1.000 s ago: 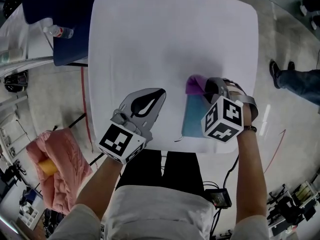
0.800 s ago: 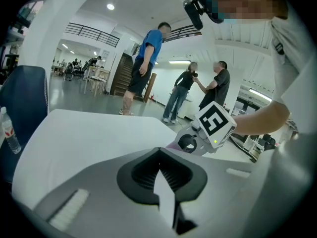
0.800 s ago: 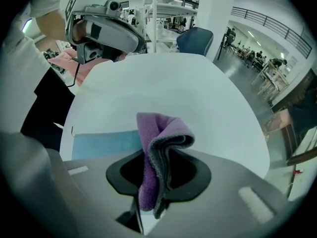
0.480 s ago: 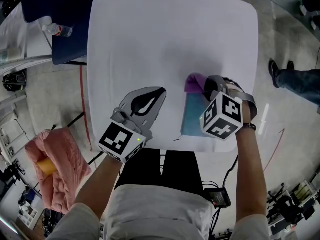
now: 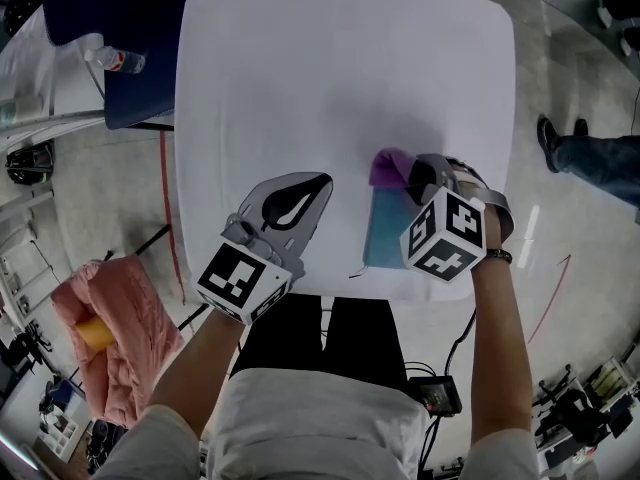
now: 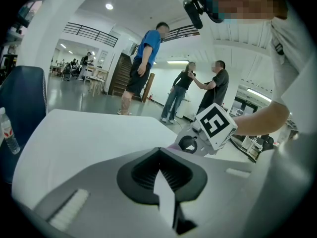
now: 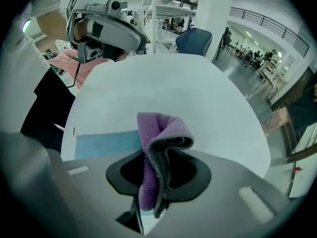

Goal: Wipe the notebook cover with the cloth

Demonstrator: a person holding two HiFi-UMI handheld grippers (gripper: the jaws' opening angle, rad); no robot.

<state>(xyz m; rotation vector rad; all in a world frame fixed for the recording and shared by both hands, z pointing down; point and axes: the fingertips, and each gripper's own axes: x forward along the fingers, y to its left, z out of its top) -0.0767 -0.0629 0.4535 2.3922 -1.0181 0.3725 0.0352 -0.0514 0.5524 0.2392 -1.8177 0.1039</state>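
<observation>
A light blue notebook [image 5: 384,234] lies flat at the near right edge of the white table [image 5: 340,78]. My right gripper [image 5: 412,175] hovers over its far end, shut on a folded purple cloth [image 5: 387,168]. In the right gripper view the cloth [image 7: 159,132] stands up out of the gripper [image 7: 159,158], with the notebook [image 7: 105,143] just beyond to the left. My left gripper [image 5: 321,182] is shut with nothing in it, over bare table to the notebook's left. In the left gripper view that gripper [image 6: 159,155] points toward the right gripper's marker cube [image 6: 214,125].
A blue chair [image 5: 108,28] and a water bottle [image 5: 116,64] stand off the table's far left corner. A pink bundle [image 5: 112,330] lies on the floor at the near left. A person's legs [image 5: 592,160] are at the right; more people [image 6: 143,68] stand beyond the table.
</observation>
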